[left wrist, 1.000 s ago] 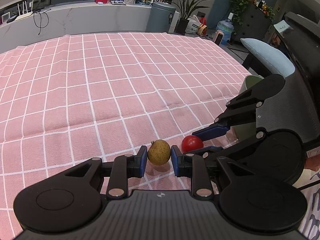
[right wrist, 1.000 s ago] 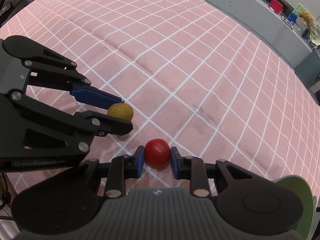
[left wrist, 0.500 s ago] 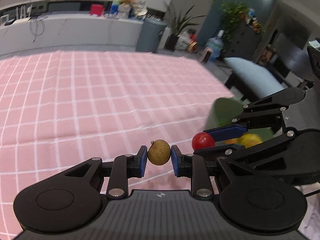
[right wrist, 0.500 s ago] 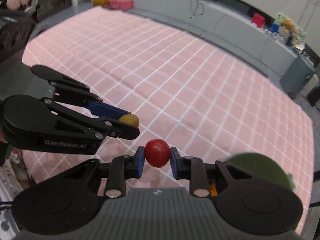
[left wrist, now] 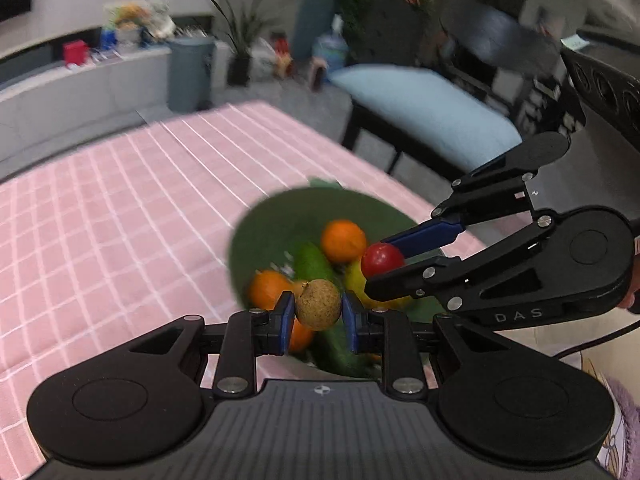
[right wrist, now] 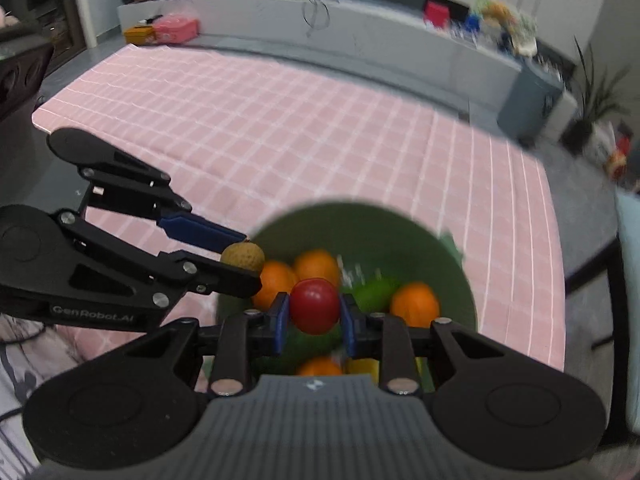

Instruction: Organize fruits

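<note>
My left gripper (left wrist: pixel 318 318) is shut on a small brown round fruit (left wrist: pixel 319 305) and holds it above a green bowl (left wrist: pixel 264 224). My right gripper (right wrist: pixel 314 320) is shut on a red tomato (right wrist: pixel 315 306), also above the green bowl (right wrist: pixel 452 248). The bowl holds oranges (left wrist: pixel 344 240), a green cucumber-like fruit (left wrist: pixel 314 260) and a yellow fruit (left wrist: pixel 354 280). In the left wrist view the right gripper (left wrist: pixel 394 260) with the tomato (left wrist: pixel 382 260) is just to the right. In the right wrist view the left gripper (right wrist: pixel 244 256) with the brown fruit (right wrist: pixel 243 256) is to the left.
The bowl stands near the right edge of a table with a pink checked cloth (left wrist: pixel 100 220). A chair with a light blue cushion (left wrist: pixel 420 108) is beyond that edge. A grey counter (right wrist: pixel 360 28) with clutter runs along the far wall.
Both grippers have swung right from the bare cloth, carrying their fruits, and now hang over the green bowl, which has come fully into view.
</note>
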`<state>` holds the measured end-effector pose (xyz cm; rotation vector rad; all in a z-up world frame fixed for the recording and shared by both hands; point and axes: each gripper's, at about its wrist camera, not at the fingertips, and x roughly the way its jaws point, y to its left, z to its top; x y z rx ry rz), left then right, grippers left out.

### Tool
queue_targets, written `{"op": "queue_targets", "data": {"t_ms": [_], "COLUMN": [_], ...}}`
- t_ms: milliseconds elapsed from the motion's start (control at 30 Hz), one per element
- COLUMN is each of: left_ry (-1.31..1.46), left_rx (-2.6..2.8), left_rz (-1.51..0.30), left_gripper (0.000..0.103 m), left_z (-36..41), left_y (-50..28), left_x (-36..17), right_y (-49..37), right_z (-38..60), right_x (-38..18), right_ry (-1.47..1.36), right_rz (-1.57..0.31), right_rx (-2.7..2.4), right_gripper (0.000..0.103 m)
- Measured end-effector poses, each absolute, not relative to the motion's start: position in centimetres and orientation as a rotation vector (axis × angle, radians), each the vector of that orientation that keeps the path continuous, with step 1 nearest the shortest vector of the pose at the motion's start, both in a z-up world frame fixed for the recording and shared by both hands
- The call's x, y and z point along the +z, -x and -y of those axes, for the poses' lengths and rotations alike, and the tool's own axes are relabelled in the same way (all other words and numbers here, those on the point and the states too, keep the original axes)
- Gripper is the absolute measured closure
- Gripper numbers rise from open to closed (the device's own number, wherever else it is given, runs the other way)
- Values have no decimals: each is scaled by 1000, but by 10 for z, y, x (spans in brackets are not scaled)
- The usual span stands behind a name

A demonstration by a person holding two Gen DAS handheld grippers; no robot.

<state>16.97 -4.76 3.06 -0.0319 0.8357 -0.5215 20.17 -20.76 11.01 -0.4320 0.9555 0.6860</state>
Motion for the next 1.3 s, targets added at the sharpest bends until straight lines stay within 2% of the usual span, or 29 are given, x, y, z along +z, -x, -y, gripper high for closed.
{"op": "queue_targets", "data": {"t_ms": [267, 700, 767, 833, 867, 933, 1033, 1100, 1233, 1300], "left_ry": [-47, -71, -60, -47, -39, -30, -25, -11, 0, 8], "left_rx": [-547, -475, -468, -471, -475, -481, -462, -460, -406, -372], "left_rz": [-990, -1045, -1043, -1039, -1036, -1027, -1003, -980, -897, -843], "left_gripper": [75, 74, 71, 64, 61, 53, 45, 44, 43, 43], "left_z": [79, 88, 87, 85, 84, 83, 80, 75, 65, 59], "left_y": [-186, -189, -188, -187, -186, -184, -179, -173, -157, -145], "left_x": [11, 0, 1, 2, 3, 6, 15, 23, 43, 53], "right_y": [-213, -218, -218, -218, -218, -217, -214, -212, -203, -196], "right_z": [239, 239, 238, 237, 236, 235, 234, 234, 235, 235], "right_x": [75, 52, 50, 50, 51, 52, 60, 67, 89, 101], "right_ry": [375, 353, 356, 363, 367, 371, 386, 384, 399, 408], "right_rz": [-1140, -1198, -1200, -1202, -1202, -1196, -1168, -1152, -1074, -1014], "right_rx": [645, 676, 675, 669, 667, 661, 638, 632, 586, 560], "right_gripper": [80, 79, 79, 78, 77, 63, 57, 54, 40, 39]}}
